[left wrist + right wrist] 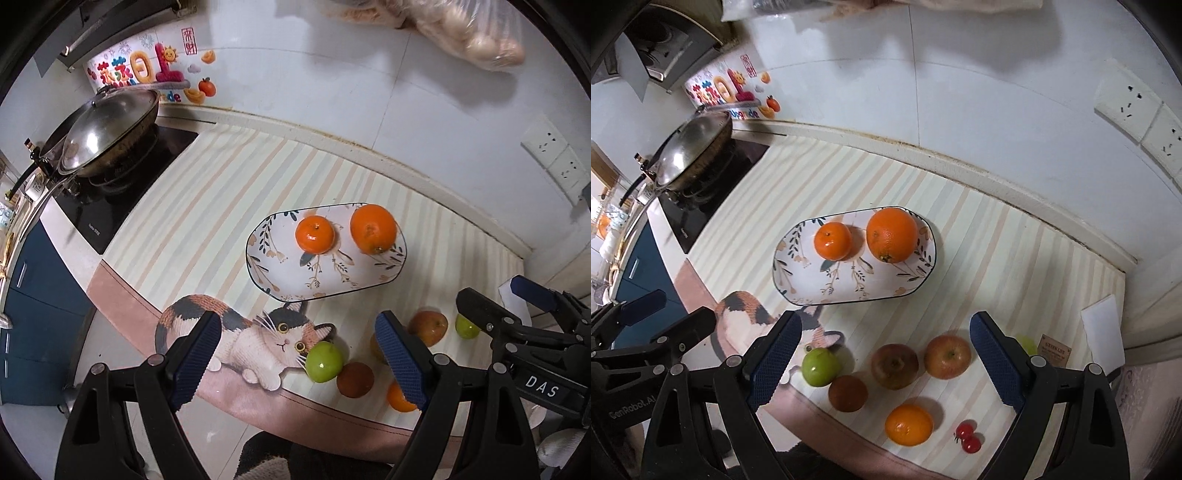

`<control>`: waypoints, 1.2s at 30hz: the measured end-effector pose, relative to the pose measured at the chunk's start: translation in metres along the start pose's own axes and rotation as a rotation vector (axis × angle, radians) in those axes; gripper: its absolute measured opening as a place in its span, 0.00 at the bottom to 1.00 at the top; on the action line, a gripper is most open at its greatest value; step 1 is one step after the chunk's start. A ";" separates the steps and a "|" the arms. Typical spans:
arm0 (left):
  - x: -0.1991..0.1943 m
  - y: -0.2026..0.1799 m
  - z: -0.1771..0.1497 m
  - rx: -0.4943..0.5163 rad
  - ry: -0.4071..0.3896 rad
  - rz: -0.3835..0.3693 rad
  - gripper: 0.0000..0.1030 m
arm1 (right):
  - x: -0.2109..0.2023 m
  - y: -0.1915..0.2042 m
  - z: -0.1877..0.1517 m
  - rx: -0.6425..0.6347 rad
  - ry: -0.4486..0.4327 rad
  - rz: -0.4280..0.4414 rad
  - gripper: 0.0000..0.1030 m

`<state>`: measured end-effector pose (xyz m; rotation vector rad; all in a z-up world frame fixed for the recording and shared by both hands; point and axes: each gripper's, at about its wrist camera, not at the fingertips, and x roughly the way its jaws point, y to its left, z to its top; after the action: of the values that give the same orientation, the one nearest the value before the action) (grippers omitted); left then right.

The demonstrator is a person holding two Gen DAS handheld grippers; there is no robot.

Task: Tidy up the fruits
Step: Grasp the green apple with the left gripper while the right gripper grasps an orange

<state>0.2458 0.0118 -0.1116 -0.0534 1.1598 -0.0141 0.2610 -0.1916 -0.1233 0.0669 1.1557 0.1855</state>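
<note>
Big striped mat [1015,236] with a cat picture [258,339] spread over the counter. Black stove [122,184] at the far left, with a lidded wok [107,133] on top. Long flowery plate [849,284] in the middle of the mat, holding a big orange [892,234] and a smaller orange [833,240] side by side, close but not touching as far as can be told. Left gripper [299,354] up above the mat, blue pads wide apart, holding nothing and touching nothing. Right gripper [886,354] up above the loose fruit, pads also wide apart, empty too. Loose fruit near the front edge of the mat, well apart from the plate: two red apples [947,356] next to each other, a green apple [820,366] on the cat's face, a dark brown round fruit [847,393] just beside it, one more orange [908,424], and two tiny red tomatoes [967,438] touching each other. Another small green fruit [1027,341] mostly hidden behind the right gripper's pad, so hard to say what kind. In the left view, that last orange half covered by a blue pad, and the tomatoes out of sight. Small brown tag [1054,350] near the right edge, words too small to read. Clear bag [476,37] at the top, blurry and cut off.
</note>
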 end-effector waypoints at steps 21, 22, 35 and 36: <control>0.126 -0.009 -0.052 0.040 0.329 0.009 0.83 | 0.094 -0.070 -0.103 0.324 0.295 0.069 0.92; 0.142 -0.010 -0.054 0.039 0.363 0.001 0.83 | 0.105 -0.075 -0.111 0.345 0.321 0.067 0.92; 0.205 -0.035 -0.060 0.063 0.463 -0.124 0.54 | 0.168 -0.092 -0.165 0.435 0.477 0.090 0.81; 0.202 -0.039 -0.060 0.072 0.457 -0.125 0.48 | 0.171 -0.092 -0.165 0.436 0.481 0.103 0.80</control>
<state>0.2726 -0.0375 -0.3185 -0.0602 1.6106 -0.1864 0.1867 -0.2578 -0.3579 0.4892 1.6600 0.0362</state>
